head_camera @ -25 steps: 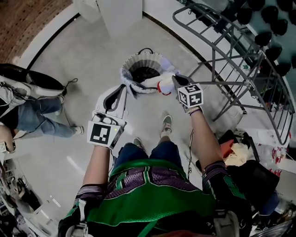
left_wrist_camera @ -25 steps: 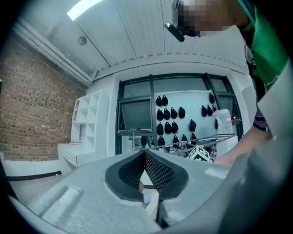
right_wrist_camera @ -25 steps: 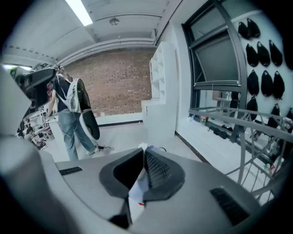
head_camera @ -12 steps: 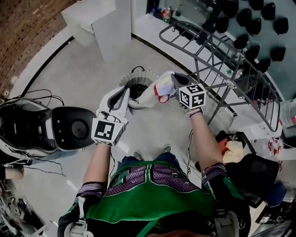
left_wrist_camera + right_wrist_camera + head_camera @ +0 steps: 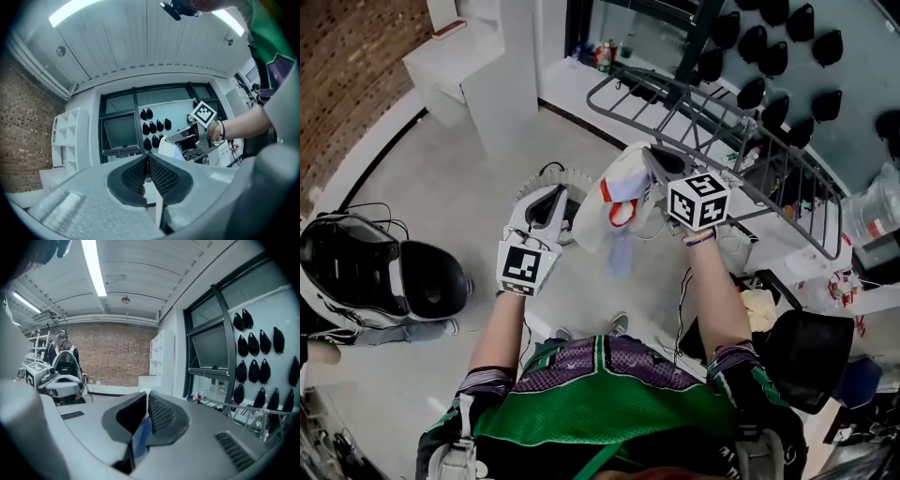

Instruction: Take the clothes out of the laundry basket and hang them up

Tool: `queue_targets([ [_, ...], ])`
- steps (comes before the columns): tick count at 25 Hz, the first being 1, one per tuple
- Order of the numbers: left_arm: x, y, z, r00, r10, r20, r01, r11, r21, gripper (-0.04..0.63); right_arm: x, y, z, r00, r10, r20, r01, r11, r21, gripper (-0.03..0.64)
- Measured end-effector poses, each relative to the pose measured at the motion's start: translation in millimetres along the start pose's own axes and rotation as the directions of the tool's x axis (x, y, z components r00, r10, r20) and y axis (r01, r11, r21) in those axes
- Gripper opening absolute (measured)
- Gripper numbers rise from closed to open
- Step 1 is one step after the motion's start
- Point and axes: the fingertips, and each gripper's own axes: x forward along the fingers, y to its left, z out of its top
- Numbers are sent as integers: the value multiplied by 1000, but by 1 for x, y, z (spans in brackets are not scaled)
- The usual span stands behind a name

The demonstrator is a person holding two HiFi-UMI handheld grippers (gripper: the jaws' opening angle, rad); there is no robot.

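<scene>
Floor (image 5: 441,178): one basket (image 5: 565,175), one rack (image 5: 712,112).
Garment (image 5: 619,192): one, white, hanging.
Tools: two; right tool (image 5: 652,156) clenched on garment, left tool (image 5: 555,194) clenched, empty.

Green, purple-trimmed jersey (image 5: 609,417); pale grey left gripper (image 5: 557,191) and right gripper (image 5: 649,152) carry black-and-white marker cubes (image 5: 525,269).

My left gripper (image 5: 551,199), white plastic with black ribbed pads and a marker cube at its rear, points level ahead of my bare left forearm (image 5: 497,328), jaws pressed together on nothing. My right gripper (image 5: 649,155), of the same make, sits higher on my outstretched right forearm (image 5: 712,291), tipped slightly down, jaws pinching a fold of white garment with red trim (image 5: 619,202)
</scene>
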Motion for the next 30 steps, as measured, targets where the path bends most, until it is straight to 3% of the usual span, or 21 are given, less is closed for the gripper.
queue_targets([
  [6,30,-57,-2,995,-95,15,94,995,29,18,-47,-15,31,998,-20,64,21,999,-28,12],
  [8,41,-69,-6,991,-130,29,130,991,-1,20,-55,-20,35,997,-25,79,28,999,-35,12],
  [10,50,-81,-12,984,-169,56,173,981,-84,20,-64,-24,34,995,-33,93,38,998,-48,12],
  [12,61,-88,-14,971,-221,87,234,950,-206,40,-71,-31,37,993,-43,109,49,997,-54,12],
  [15,85,-95,-2,939,-323,115,342,864,-369,164,-78,-47,55,990,-58,130,65,997,-44,12],
  [17,100,-100,3,923,-366,120,381,820,-427,197,-82,-55,64,988,-64,140,70,997,-38,12],
  [20,118,-113,-3,902,-420,100,416,783,-462,210,-86,-62,66,986,-67,150,73,997,-36,14],
  [24,138,-136,-5,857,-508,88,483,732,-480,210,-90,-72,65,987,-67,148,73,997,-33,14],
  [30,159,-155,11,826,-553,107,533,706,-466,177,-94,-84,61,987,-64,146,68,997,-20,14],
])
